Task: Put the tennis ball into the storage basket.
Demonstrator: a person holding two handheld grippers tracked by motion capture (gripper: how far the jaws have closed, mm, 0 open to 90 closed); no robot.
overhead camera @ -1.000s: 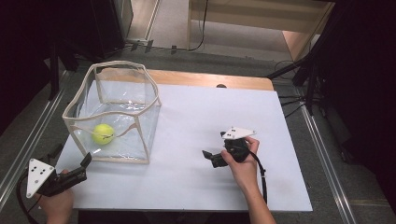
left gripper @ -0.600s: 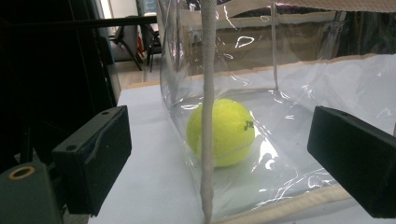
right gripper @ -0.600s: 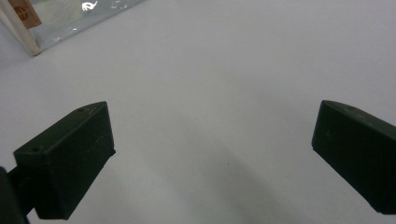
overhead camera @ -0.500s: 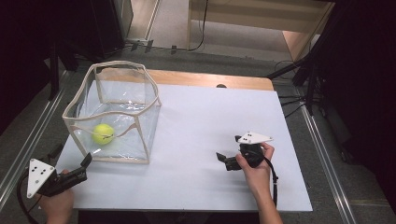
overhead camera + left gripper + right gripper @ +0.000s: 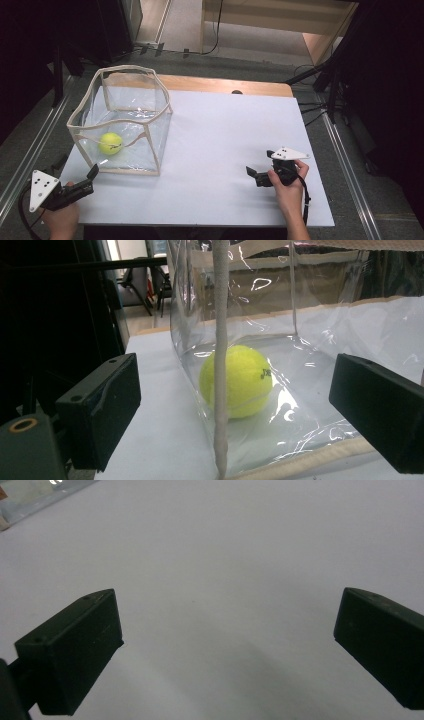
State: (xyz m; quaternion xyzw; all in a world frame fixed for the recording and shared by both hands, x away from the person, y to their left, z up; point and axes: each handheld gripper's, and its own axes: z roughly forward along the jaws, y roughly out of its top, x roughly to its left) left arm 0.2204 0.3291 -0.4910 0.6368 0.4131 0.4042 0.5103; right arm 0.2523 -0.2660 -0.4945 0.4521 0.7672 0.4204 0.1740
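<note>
A yellow tennis ball [image 5: 110, 143] sits on the floor of a clear plastic box [image 5: 156, 141] with cream fabric edging, at the near-left part of the white table [image 5: 220, 135]. Through my left gripper view the ball [image 5: 236, 380] lies just behind the box's see-through wall, with a cream corner seam [image 5: 220, 360] standing upright in front of it.

I judge the ball light, springy and fuzzy enough to hold well, though it would roll if nudged. I would take it across its middle, coming down through the box's open top. The box walls look thin and floppy, so I expect them to buckle if pushed, and the rim sags unevenly.

My left gripper [image 5: 90, 176] is at the near-left corner of the table, just beside the box's near corner, its jaws spread wide and empty. My right gripper [image 5: 253, 175] is held low over the near-right part of the table, well apart from the box, jaws also spread wide with nothing between them; its own view shows bare white surface under the jaws.

The right half of the table is open room. The table's near edge is close to both hands, and a wooden strip [image 5: 220, 85] runs along the far edge.
</note>
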